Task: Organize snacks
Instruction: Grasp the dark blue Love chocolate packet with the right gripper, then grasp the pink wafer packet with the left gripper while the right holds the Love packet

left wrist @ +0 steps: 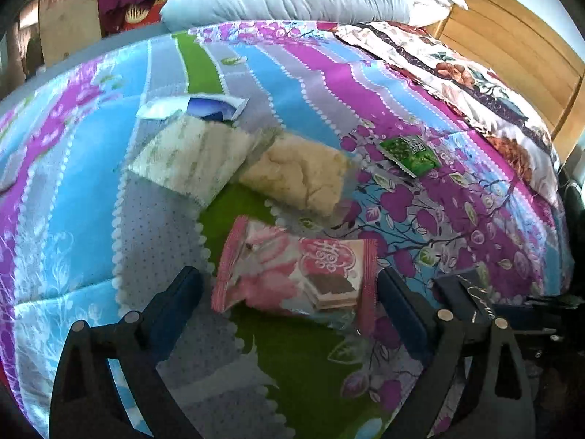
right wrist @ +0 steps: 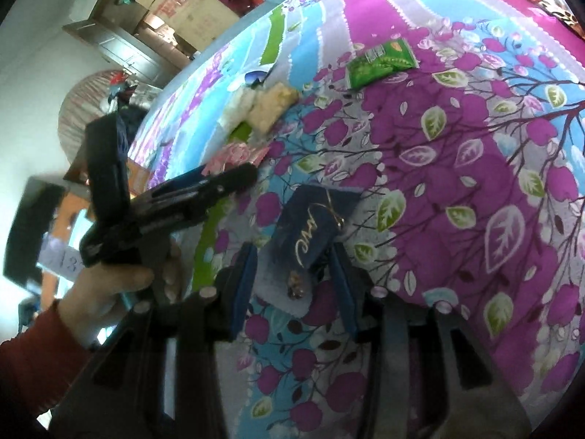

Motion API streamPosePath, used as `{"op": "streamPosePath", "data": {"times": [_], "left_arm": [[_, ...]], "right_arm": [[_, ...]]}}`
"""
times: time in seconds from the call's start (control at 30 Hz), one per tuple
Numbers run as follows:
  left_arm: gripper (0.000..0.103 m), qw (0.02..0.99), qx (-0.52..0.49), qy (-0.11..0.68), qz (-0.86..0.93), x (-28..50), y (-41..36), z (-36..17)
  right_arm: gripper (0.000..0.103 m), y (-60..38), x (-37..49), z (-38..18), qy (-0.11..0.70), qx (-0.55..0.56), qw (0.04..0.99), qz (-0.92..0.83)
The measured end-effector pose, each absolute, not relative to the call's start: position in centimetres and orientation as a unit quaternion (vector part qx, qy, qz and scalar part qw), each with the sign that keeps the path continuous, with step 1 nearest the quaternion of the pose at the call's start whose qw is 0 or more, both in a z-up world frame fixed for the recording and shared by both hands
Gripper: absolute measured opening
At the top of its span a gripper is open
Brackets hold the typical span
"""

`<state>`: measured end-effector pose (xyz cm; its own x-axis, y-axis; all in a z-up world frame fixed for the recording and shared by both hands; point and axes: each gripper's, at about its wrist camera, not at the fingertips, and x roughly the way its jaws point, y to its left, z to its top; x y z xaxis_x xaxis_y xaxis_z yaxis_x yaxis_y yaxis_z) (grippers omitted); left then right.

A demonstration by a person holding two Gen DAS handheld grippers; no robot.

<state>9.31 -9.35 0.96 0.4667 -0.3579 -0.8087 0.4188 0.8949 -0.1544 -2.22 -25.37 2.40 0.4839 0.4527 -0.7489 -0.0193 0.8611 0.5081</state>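
While left gripper (left wrist: 289, 292) straddles pink packet (left wrist: 296, 274) unclenched | right gripper (right wrist: 296, 274) released around navy packet (right wrist: 310, 226)

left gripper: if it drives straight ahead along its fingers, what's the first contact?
Most likely the pink wafer snack packet: it lies on the bedspread between the open left gripper fingers. Depth is unclear.

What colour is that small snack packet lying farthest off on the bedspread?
Green small snack packet with white print, clearest in the right wrist view.
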Motion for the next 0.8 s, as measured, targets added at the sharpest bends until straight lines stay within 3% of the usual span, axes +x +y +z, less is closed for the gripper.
{"op": "streamPosePath", "data": {"times": [0.07,0.1,0.17,0.27,0.53,0.8], "left_arm": [[0.095,0.857,0.042,0.462,-0.225,9.2,-9.8,1.0],[0.085,0.857,0.042,0.461,-0.227,9.3,-9.8,1.1],[0.075,0.862,0.039,0.456,-0.216,9.3,-9.7,1.4],[0.071,0.869,0.051,0.448,-0.205,9.0,-9.9,1.6],[0.069,0.877,0.07,0.437,-0.189,8.6,-10.3,1.7],[0.069,0.877,0.069,0.437,-0.189,8.6,-10.3,1.7]], "right_arm": [[0.045,-24.5,-1.9,2.6,0.488,0.196,0.84,0.135],[0.045,-24.1,-1.7,2.5,0.488,0.186,0.843,0.129],[0.045,-23.5,-1.4,2.6,0.487,0.171,0.849,0.116],[0.045,-22.5,-0.9,2.4,0.489,0.137,0.856,0.1],[0.046,-20.2,-0.8,1.8,0.481,0.044,0.873,0.076],[0.044,-20.2,-1.7,1.7,0.463,0.032,0.882,0.083]]}}
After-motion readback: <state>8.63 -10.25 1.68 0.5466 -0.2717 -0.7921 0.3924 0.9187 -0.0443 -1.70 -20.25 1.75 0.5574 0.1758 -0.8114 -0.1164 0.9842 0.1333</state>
